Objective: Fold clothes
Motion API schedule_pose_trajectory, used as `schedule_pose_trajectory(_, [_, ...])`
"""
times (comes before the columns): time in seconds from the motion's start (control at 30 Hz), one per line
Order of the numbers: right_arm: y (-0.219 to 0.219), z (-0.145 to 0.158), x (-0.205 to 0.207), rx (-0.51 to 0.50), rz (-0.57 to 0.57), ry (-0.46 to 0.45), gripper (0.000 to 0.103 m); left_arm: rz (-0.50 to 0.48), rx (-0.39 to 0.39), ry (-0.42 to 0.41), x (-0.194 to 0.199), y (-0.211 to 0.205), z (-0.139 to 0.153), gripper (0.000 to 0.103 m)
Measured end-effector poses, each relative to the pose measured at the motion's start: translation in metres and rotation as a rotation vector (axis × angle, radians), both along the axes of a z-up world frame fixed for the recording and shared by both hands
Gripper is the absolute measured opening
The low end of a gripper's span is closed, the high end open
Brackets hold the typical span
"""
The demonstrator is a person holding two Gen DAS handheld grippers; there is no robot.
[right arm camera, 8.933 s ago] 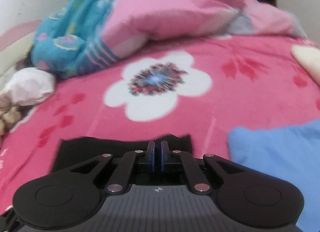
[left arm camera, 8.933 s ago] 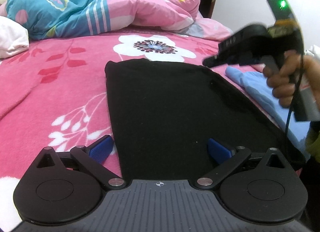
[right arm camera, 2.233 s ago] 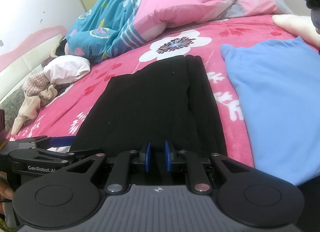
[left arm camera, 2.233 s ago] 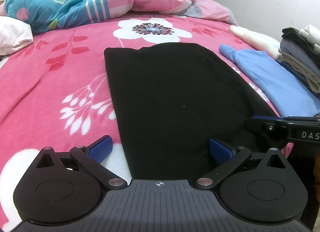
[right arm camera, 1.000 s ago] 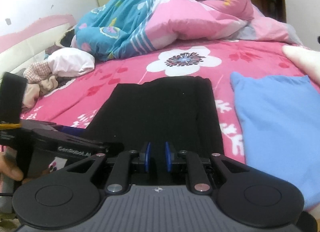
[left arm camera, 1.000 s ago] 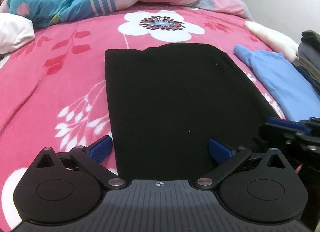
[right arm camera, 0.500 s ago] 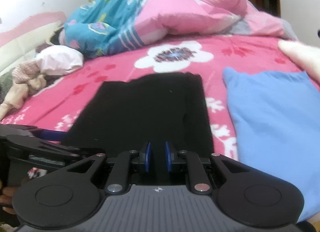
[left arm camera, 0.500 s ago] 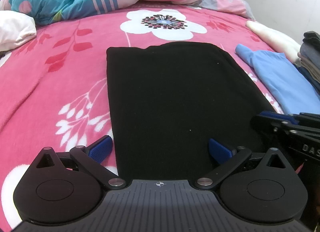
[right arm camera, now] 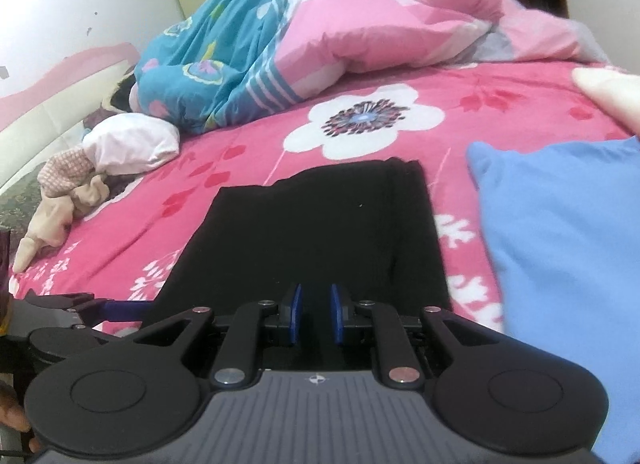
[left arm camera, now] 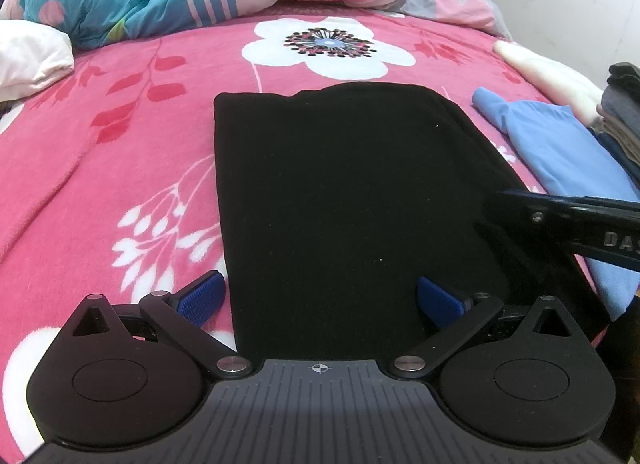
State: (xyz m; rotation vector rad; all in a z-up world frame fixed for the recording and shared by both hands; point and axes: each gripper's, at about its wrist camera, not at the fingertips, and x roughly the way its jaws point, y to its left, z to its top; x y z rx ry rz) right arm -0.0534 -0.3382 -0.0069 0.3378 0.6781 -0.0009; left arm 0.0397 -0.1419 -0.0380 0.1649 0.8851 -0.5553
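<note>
The black garment (left arm camera: 340,200) lies flat on the pink floral bedspread (left arm camera: 120,136), folded into a long panel with its far end just short of the big white flower (left arm camera: 328,46) printed on the spread.

The left gripper (left arm camera: 320,298) hangs over the garment's near end with its blue pads (left arm camera: 200,298) spread wide: one pad sits over the bedspread just off the garment's left edge, the other over the black cloth, and nothing is pinched between them. The right gripper (right arm camera: 314,318) is over the same near end, further toward the garment's right side. Its pads stand close together with a narrow gap, and black cloth fills the view in and behind that gap; whether they press on a fold there I cannot tell.

From the left wrist, the right gripper shows as a dark bar (left arm camera: 568,224) coming in from the side over the garment's right edge, and a stack of folded dark and grey clothes (left arm camera: 622,112) appears beyond the blue garment (left arm camera: 560,144). From the right wrist, the blue garment lies just beside the black one with a strip of bedspread between. That view alone shows a stuffed toy (right arm camera: 68,192) and white pillow (right arm camera: 132,142) well off to the black garment's left, plus the rumpled pink and teal duvet (right arm camera: 320,28) behind the flower.
</note>
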Motion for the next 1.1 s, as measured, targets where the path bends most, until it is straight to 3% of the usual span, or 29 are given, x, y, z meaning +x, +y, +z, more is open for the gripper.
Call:
schedule_pose_trajectory(0.17, [-0.011, -0.009, 0.01, 0.044, -0.038, 0.027, 0.016, -0.002, -0.001, -0.004, -0.001, 0.0, 0.0, 0.103])
schedule_pose_trajectory(0.3, [-0.022, 0.001, 0.008, 0.041, -0.102, 0.007, 0.017, -0.005, -0.018, -0.013, -0.002, 0.003, -0.002, 0.103])
schedule_pose_trajectory(0.37, [-0.029, 0.006, 0.007, 0.038, -0.124, 0.0, 0.024, -0.005, -0.029, -0.018, -0.003, 0.005, -0.003, 0.103])
schedule_pose_trajectory(0.43, [-0.038, 0.008, 0.005, 0.06, -0.137, 0.002, 0.04, -0.008, -0.041, -0.019, -0.003, 0.006, -0.003, 0.103])
schedule_pose_trajectory(0.5, [-0.047, 0.006, 0.005, 0.095, -0.138, 0.019, 0.041, -0.011, -0.053, -0.016, -0.002, 0.008, -0.004, 0.103])
schedule_pose_trajectory(0.57, [-0.054, 0.002, 0.007, 0.134, -0.134, 0.047, 0.048, -0.017, -0.062, -0.013, -0.001, 0.01, -0.004, 0.103])
schedule_pose_trajectory(0.63, [-0.058, -0.004, 0.009, 0.17, -0.13, 0.076, 0.061, -0.021, -0.066, -0.017, -0.001, 0.011, -0.004, 0.103])
schedule_pose_trajectory(0.7, [-0.061, -0.008, 0.011, 0.199, -0.126, 0.083, 0.063, -0.01, -0.083, -0.028, -0.001, 0.014, -0.002, 0.103])
schedule_pose_trajectory(0.83, [-0.068, -0.011, 0.012, 0.254, -0.119, 0.087, 0.066, 0.012, -0.199, -0.07, 0.002, 0.032, 0.003, 0.103])
schedule_pose_trajectory(1.1, [-0.09, -0.018, 0.029, 0.37, -0.059, 0.126, 0.074, 0.043, -0.409, 0.033, 0.046, 0.059, -0.01, 0.099])
